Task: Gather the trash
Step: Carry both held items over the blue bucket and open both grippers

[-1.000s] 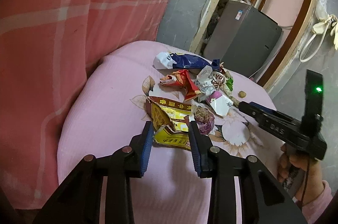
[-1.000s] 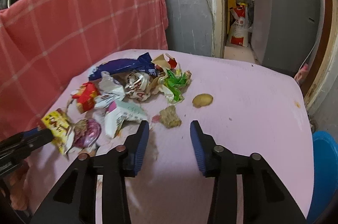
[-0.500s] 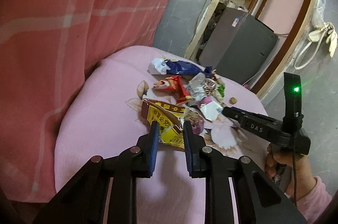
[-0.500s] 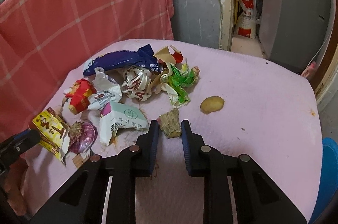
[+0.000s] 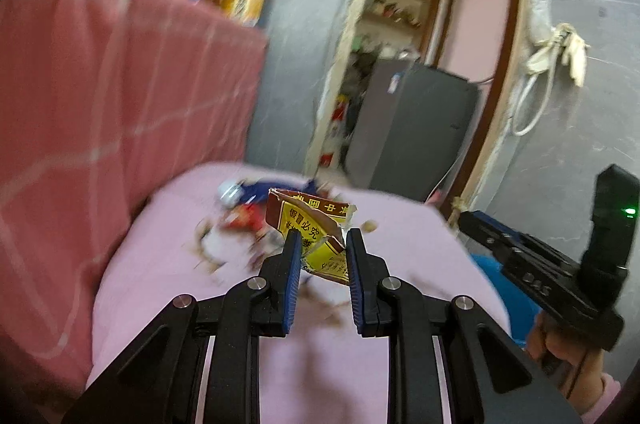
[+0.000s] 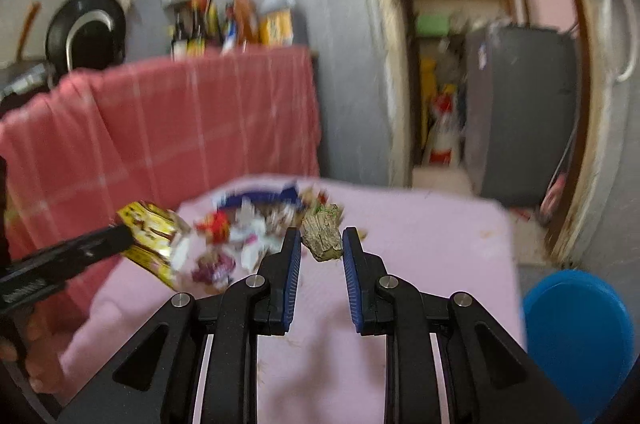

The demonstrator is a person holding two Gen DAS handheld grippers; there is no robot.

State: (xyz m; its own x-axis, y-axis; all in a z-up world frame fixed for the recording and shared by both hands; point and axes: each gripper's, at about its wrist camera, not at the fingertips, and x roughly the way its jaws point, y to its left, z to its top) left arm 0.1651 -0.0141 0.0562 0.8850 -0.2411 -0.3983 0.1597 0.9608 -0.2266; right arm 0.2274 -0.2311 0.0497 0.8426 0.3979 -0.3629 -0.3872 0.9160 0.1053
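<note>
We grip a wrapper (image 5: 310,244) in our left gripper (image 5: 320,244) and a brown scrap (image 6: 323,237) in our right gripper (image 6: 321,244); the bin (image 6: 576,336) lies lower right, nearer the right.

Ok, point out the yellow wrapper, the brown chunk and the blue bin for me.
yellow wrapper (image 5: 320,238), left wrist view, its printed yellow face.
brown chunk (image 6: 322,238), right wrist view, its rough front.
blue bin (image 6: 576,340), right wrist view, its rounded top.
</note>
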